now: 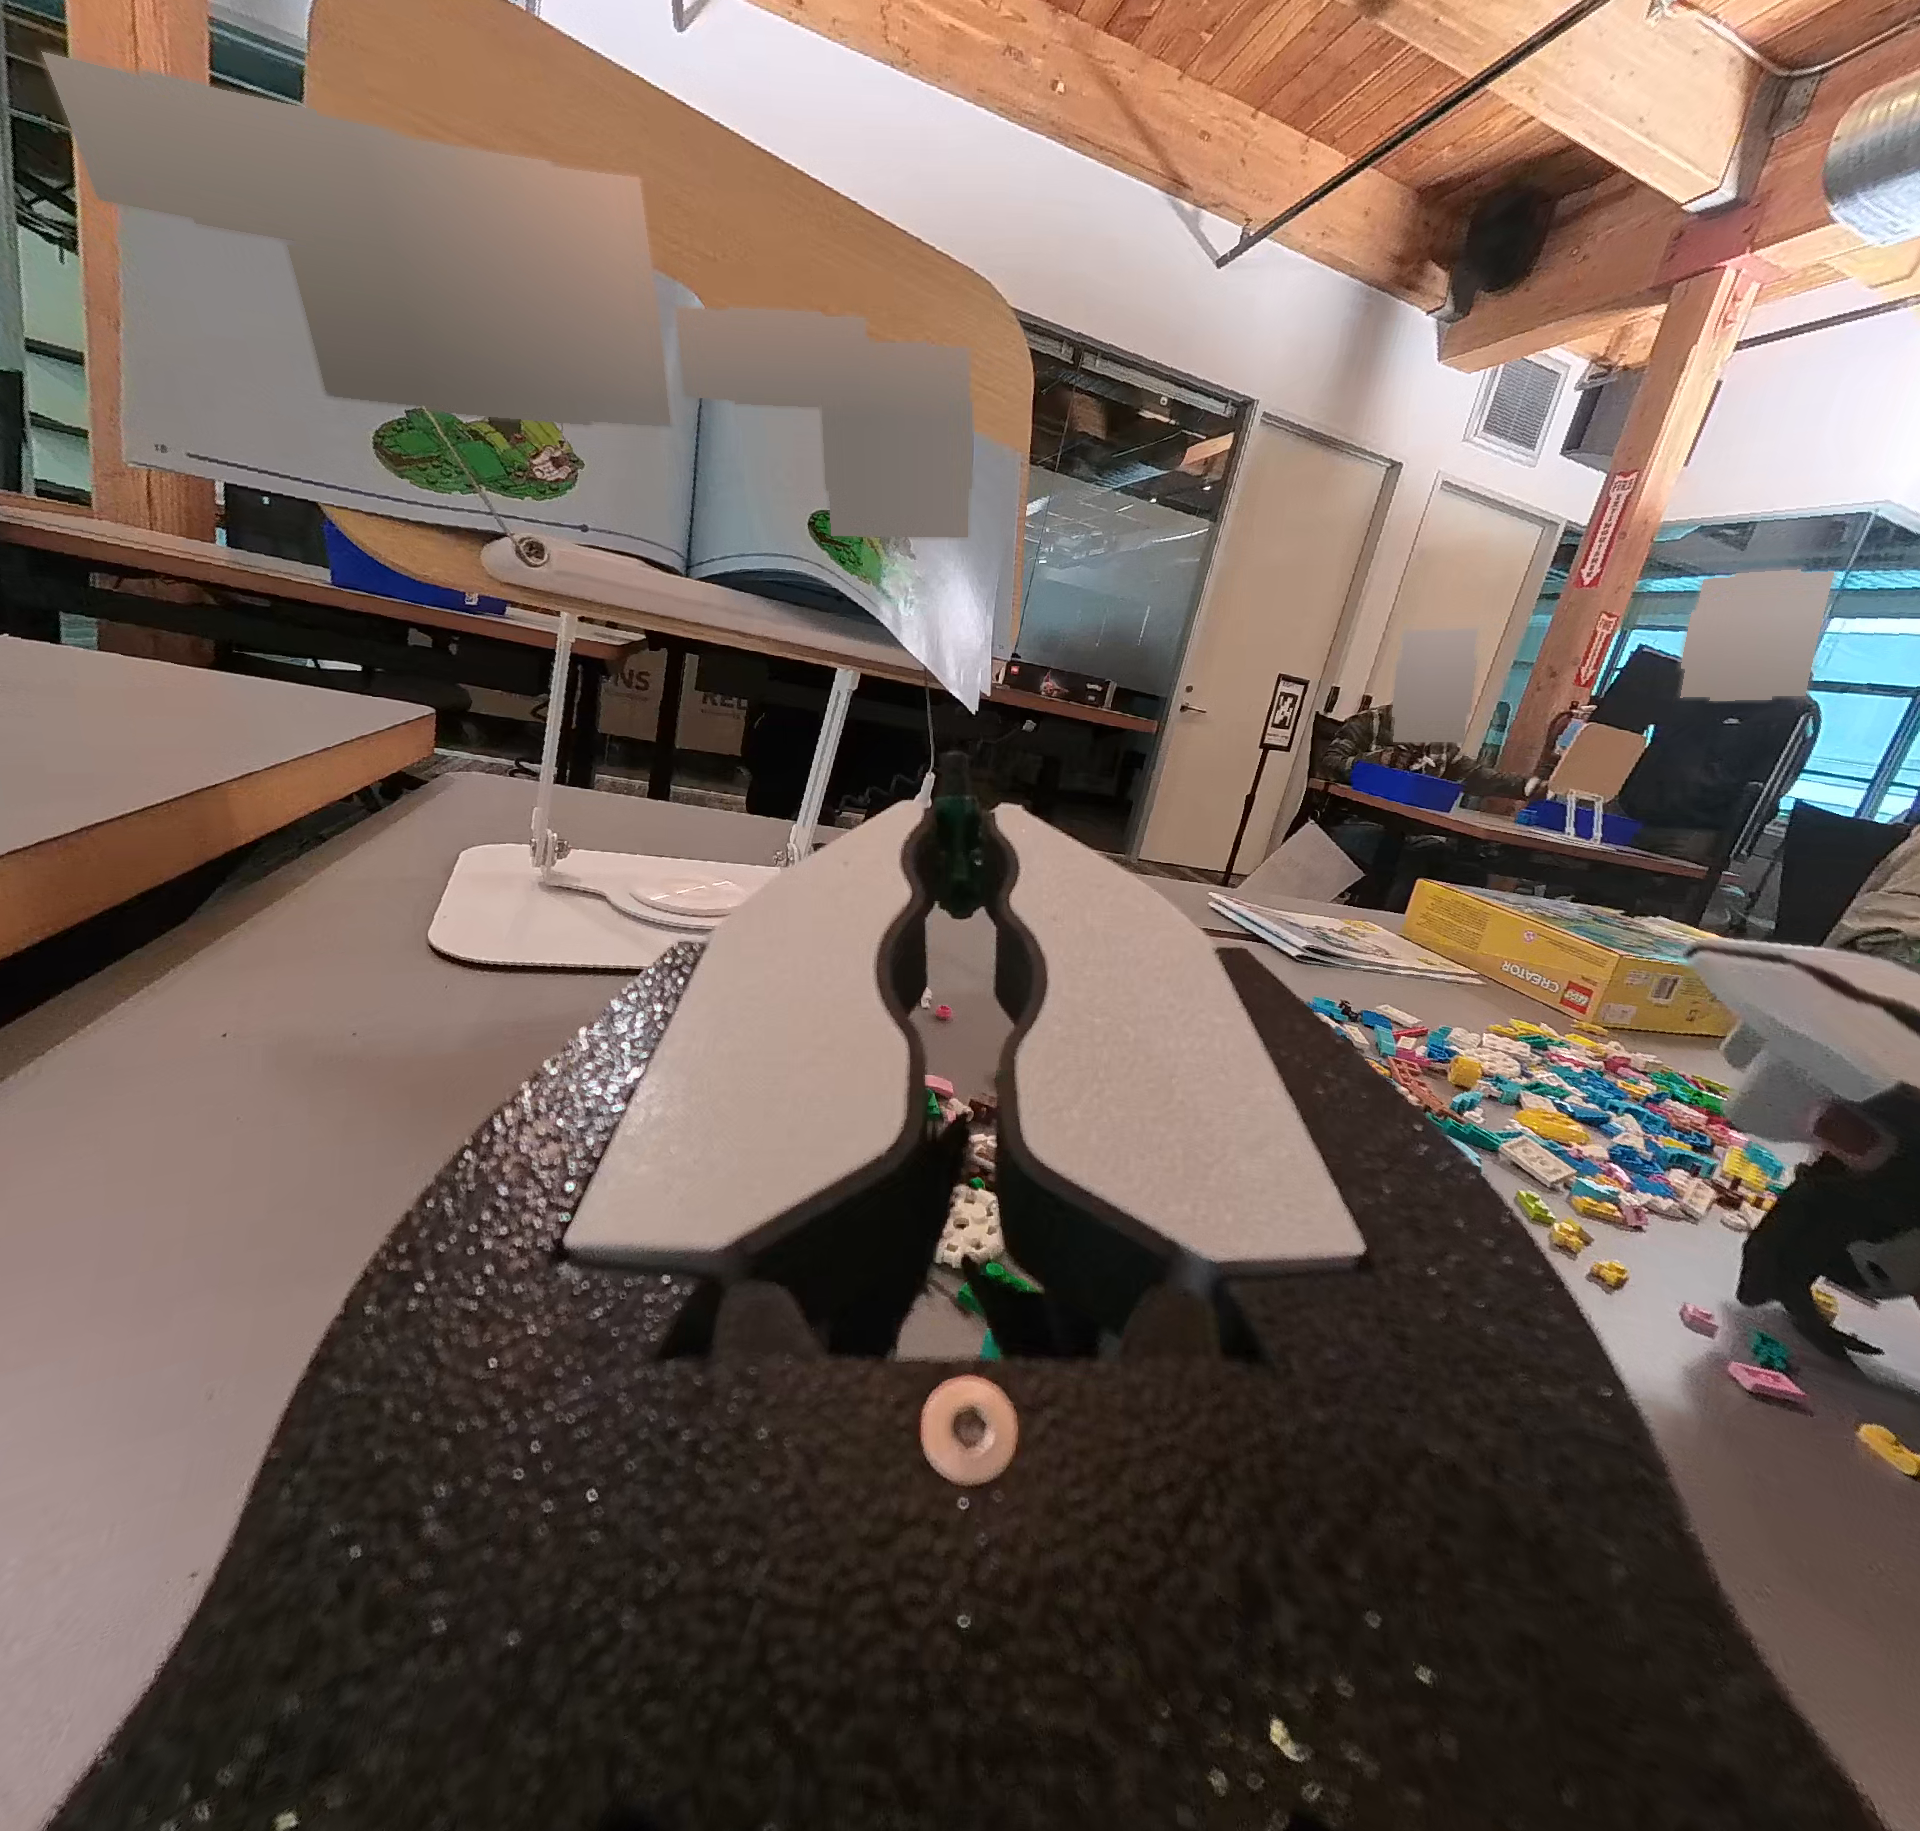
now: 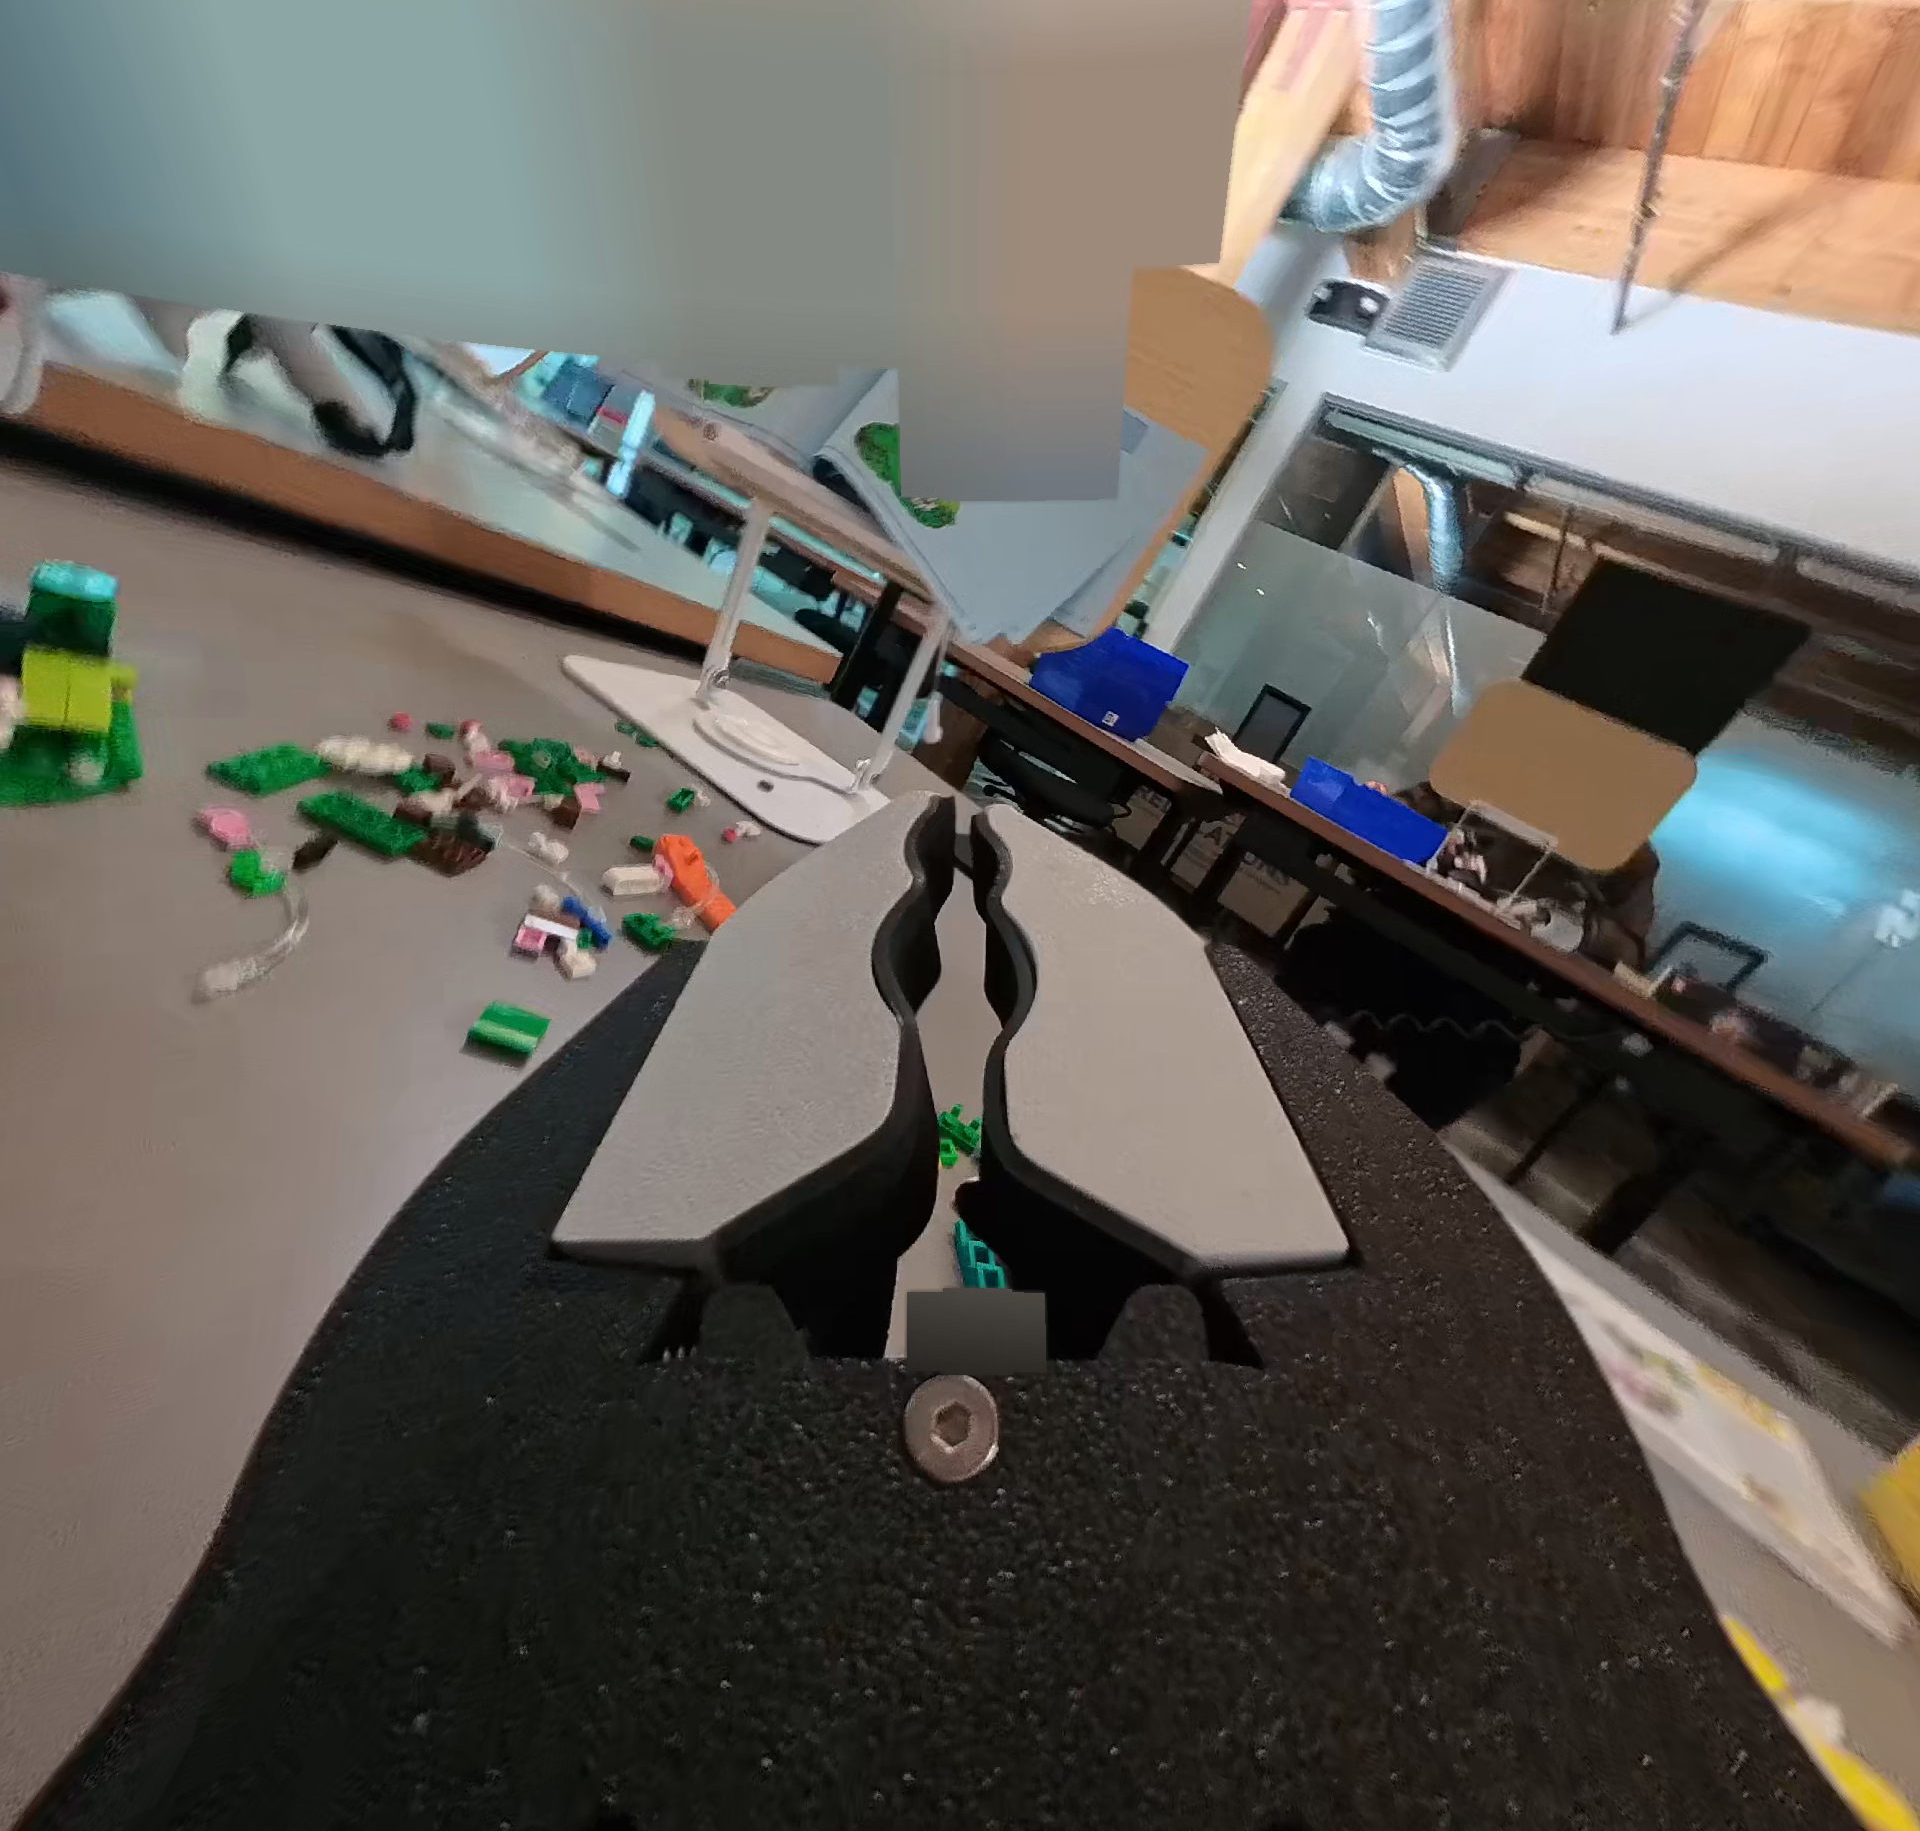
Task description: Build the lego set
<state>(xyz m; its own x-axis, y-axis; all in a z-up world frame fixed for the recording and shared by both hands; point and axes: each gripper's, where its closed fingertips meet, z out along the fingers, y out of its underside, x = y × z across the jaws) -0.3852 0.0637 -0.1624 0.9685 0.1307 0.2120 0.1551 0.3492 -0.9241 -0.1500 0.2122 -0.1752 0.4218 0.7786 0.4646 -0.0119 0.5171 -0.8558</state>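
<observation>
flanking left tool: book stand ahead, brick pile right.

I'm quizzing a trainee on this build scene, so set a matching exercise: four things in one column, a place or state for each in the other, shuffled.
Things
1. dark green piece
2. yellow box
3. instruction book
4. right gripper

Places or states
A. propped open on a white stand
B. nearly shut, holding nothing
C. pinched at the tips of the left gripper
D. lying on the table beyond the pile of loose bricks

Pairs: 1-C, 2-D, 3-A, 4-B
</observation>
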